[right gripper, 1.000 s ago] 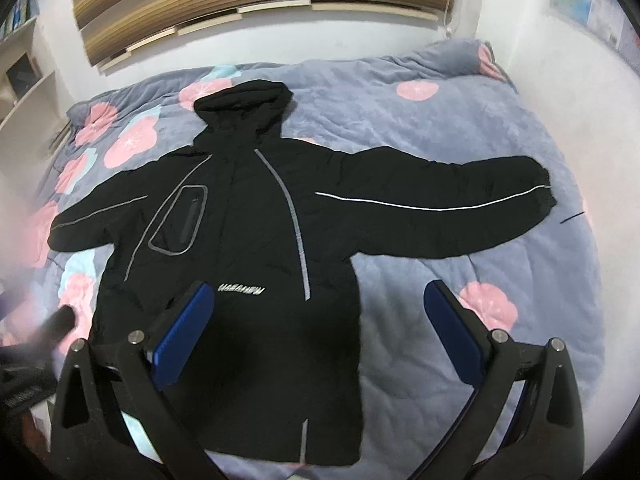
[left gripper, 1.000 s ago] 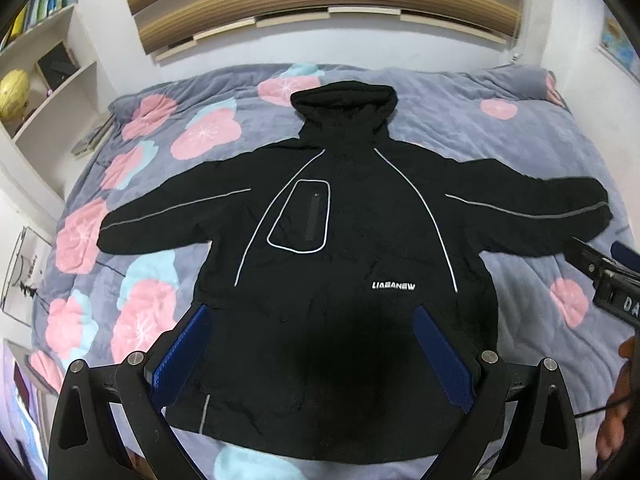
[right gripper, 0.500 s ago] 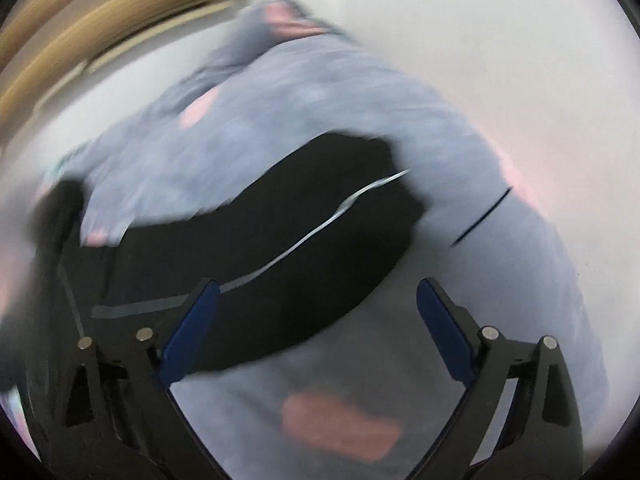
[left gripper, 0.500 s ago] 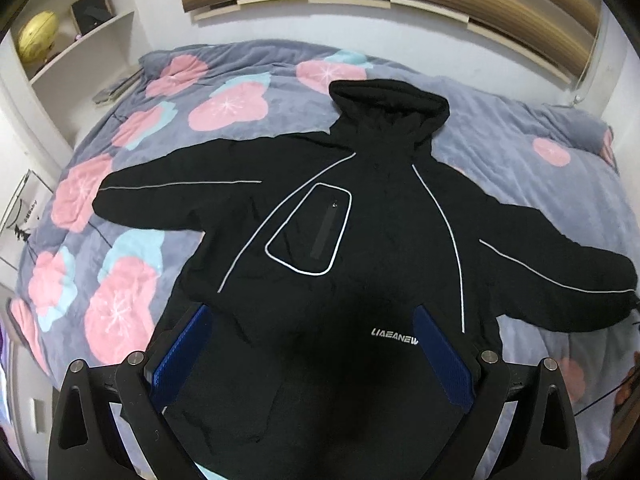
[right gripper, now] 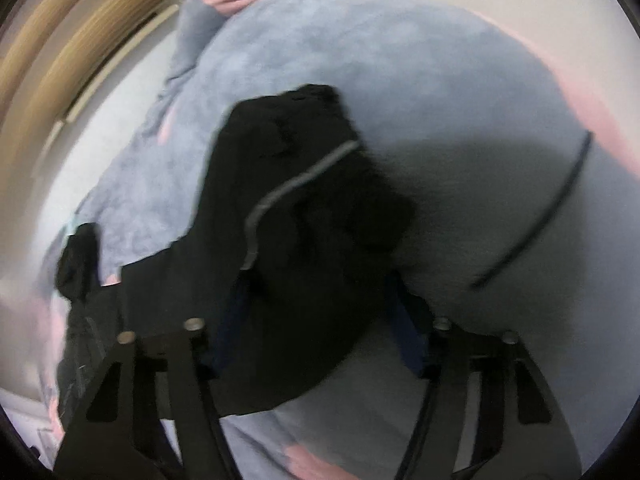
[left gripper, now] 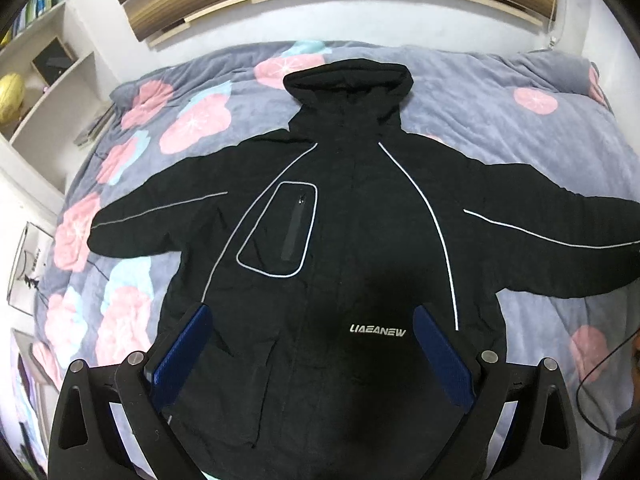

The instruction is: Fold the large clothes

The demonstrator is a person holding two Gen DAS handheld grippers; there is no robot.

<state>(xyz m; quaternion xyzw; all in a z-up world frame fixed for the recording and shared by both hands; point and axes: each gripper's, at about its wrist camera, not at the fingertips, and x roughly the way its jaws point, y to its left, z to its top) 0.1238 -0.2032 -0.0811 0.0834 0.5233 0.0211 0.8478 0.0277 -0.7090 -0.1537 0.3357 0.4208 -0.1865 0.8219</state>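
Jacket is spread flat, front up, on the flowery bed, hood at the far end from my left tongs. Those hang wide over the hem with nothing between the pads, logo just ahead of them.

My right tongs are down at the sleeve. The sleeve runs forward between the two blue pads, cuff at the far end. View's blurry, so I can't tell if they've actually pinched yet, though the gap looks narrower than on the left.

My plan for doing this bit well: grab the sleeve through both layers, lift it just enough to clear the blanket, then carry it across the chest so the fold line lands along the shoulder seam. I'd watch the thin black cord lying right of the tongs so it doesn't get dragged along.
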